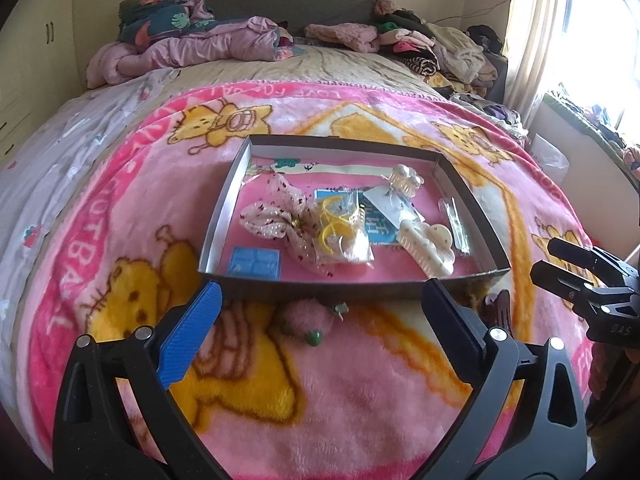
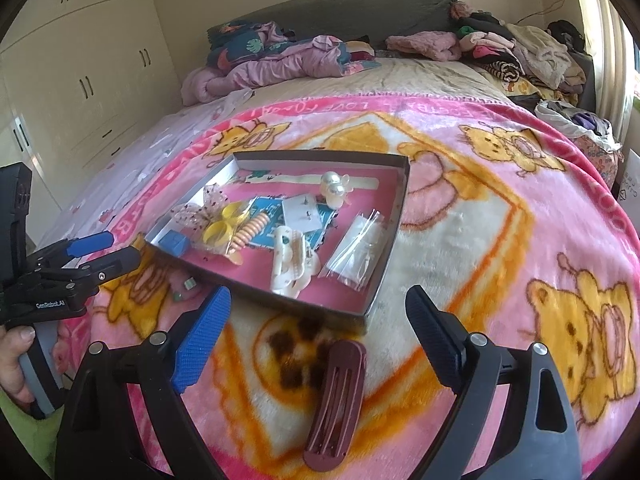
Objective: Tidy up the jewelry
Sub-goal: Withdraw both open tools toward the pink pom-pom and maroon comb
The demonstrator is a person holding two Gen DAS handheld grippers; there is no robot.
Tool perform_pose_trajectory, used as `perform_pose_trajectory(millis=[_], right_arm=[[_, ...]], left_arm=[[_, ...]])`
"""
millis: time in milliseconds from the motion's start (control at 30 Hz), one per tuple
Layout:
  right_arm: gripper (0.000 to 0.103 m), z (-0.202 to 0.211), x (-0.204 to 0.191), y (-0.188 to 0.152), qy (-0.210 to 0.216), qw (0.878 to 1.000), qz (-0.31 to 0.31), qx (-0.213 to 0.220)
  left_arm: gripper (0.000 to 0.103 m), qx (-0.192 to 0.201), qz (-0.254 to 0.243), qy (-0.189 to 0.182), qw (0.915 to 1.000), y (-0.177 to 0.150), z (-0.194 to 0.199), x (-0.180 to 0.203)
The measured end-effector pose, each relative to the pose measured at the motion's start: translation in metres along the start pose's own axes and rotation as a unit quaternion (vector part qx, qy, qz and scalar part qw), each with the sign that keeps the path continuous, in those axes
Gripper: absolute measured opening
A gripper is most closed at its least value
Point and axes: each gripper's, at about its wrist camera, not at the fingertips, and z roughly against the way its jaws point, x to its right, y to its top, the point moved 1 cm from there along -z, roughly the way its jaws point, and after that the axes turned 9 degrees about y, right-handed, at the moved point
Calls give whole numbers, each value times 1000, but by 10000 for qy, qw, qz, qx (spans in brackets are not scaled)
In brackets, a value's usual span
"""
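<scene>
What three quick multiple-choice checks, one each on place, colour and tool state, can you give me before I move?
1. Where is the maroon hair clip?
A. inside the tray
B. on the blanket, outside the tray
C. in the right tool

2. What colour is the small box in the tray's near-left corner?
A. blue
B. green
C. white

3. How is the right tool?
A. shut on the clip
B. shut, empty
C. open, empty

Answers:
1 B, it lies on the blanket in front of the tray.
2 A, it looks blue in both views.
3 C, its fingers stand wide apart above the clip.
</scene>
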Motion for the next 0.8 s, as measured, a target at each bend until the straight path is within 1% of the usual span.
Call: perform_pose_trajectory(millis=[433,800], right_arm=[[87,1,-9,-19,66,9998,39,-170],[87,-8,-12,-39,104,9992,10,-388]], left_arm=[[91,-109,91,71,9999,-23,3,-8],[91,-196,118,151,9996,-37,1,-14]])
